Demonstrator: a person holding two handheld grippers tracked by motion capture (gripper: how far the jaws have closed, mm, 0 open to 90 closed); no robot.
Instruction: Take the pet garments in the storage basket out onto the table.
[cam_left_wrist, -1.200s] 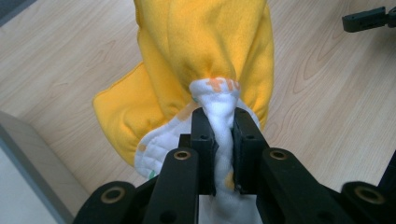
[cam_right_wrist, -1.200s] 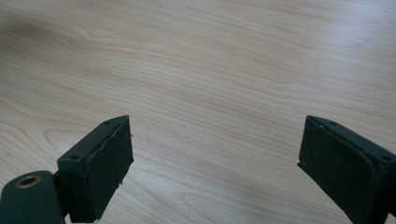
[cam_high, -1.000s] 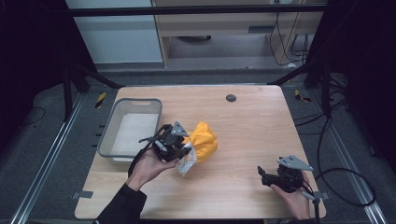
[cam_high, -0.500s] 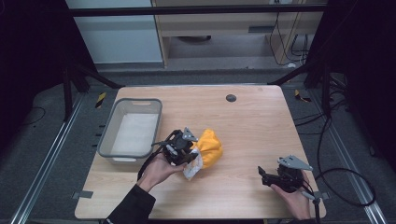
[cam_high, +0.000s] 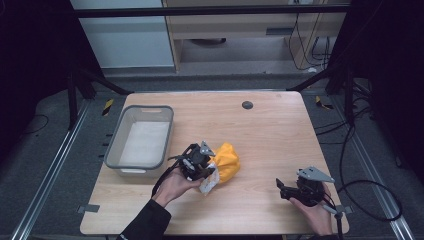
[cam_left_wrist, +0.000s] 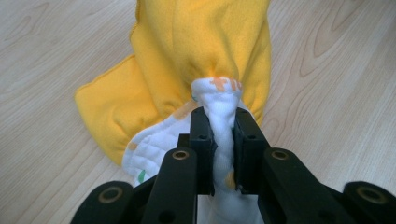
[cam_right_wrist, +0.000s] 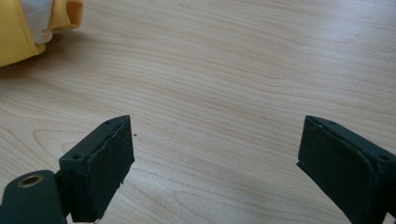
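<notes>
A yellow cloth (cam_high: 227, 162) with a white patterned lining lies bunched on the wooden table (cam_high: 270, 130), right of the bin. My left gripper (cam_high: 209, 169) is shut on a fold of it; in the left gripper view the white lining (cam_left_wrist: 222, 121) is pinched between the two black jaws and the yellow cloth (cam_left_wrist: 201, 51) spreads onto the wood beyond. My right gripper (cam_high: 281, 187) rests near the table's front right, open, with bare wood between its wide-set fingers (cam_right_wrist: 100, 165). A corner of the yellow cloth (cam_right_wrist: 21, 28) shows at the top left of the right gripper view.
A grey plastic bin (cam_high: 141, 137) with a white sheet inside stands at the table's left. A small dark round disc (cam_high: 247, 105) sits near the far edge. Cables (cam_high: 370, 195) trail off the right side.
My left hand has carried the cloth rightward and down, away from the bin, until it rests on the table. The right gripper has stayed put.
</notes>
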